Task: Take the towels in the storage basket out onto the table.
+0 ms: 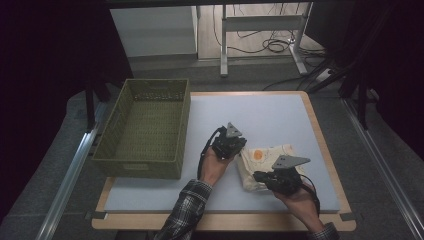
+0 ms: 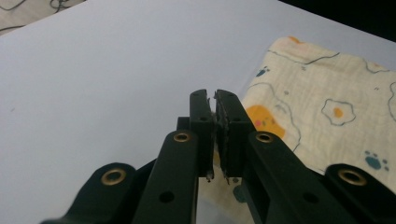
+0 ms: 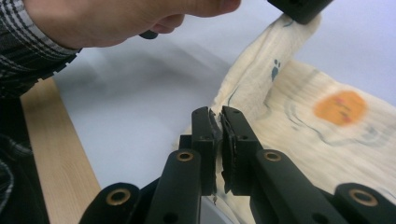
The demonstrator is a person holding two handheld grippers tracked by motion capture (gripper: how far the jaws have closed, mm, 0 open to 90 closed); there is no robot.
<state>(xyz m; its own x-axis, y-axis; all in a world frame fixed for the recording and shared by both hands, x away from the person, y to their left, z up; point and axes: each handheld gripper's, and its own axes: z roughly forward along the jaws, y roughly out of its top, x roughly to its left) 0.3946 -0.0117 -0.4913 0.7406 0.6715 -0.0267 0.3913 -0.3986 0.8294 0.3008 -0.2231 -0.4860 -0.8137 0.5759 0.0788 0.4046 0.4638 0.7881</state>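
Cloth (image 1: 267,162) pinched at edge by both closed grippers

A pale blue-grey mat (image 1: 260,120) covers a wood-edged table (image 1: 327,150) standing on grey carpet (image 1: 390,170). Beyond it, the white metal legs of another desk (image 1: 260,24) rise over tangled black cables (image 1: 272,46) (the surroundings stay dim). Dark drapes (image 1: 45,60) flank both sides.

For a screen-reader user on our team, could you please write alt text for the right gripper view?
The right tool, jaws closed, pinches an edge of a cream cloth printed with an orange blob and a blue paw print, on a pale mat. Beyond it, the person's other hand in a plaid sleeve lifts a far corner of the cloth.
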